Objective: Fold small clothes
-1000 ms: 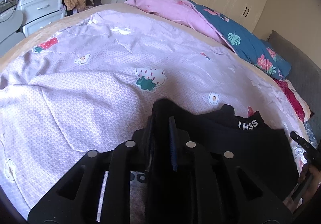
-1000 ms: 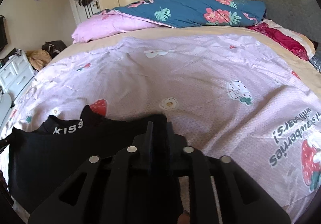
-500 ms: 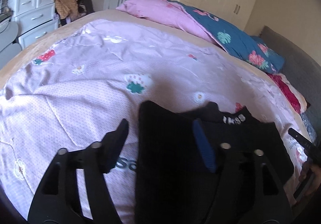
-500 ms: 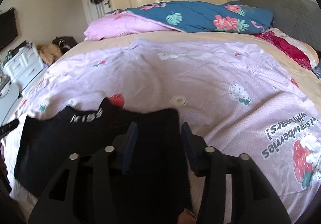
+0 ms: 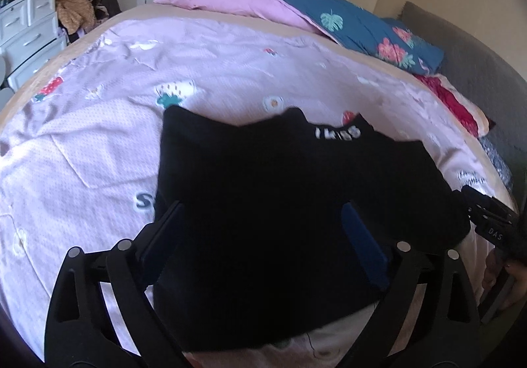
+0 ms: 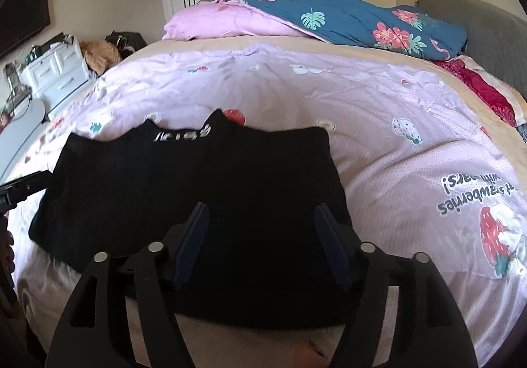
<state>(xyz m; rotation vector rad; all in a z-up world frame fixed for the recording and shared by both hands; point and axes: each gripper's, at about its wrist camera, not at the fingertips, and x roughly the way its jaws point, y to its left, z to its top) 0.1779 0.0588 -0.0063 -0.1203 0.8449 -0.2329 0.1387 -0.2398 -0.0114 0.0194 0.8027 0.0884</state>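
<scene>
From the left wrist view, our left gripper has its fingers wide apart and opening further, with nothing pinched. The black top lies flat on the bed under and ahead of them, near the bed's front edge, lettered collar at the far side. The fingers sit low over the cloth, so the obvious risk here is a pad catching the fabric as we move off and dragging the fold crooked. The near hem also looks close to the bed's edge; a tug toward us could slide it off.

From the right wrist view, our right gripper is spread too, fingers opening and not clamped on anything, with the top below them. Same worry: any snag on the right side would peel that layer open. The quilt underneath is soft and rumpled, so the top could shift with it if we press down. We can't tell from either view how neat the layers under the top really are.
</scene>
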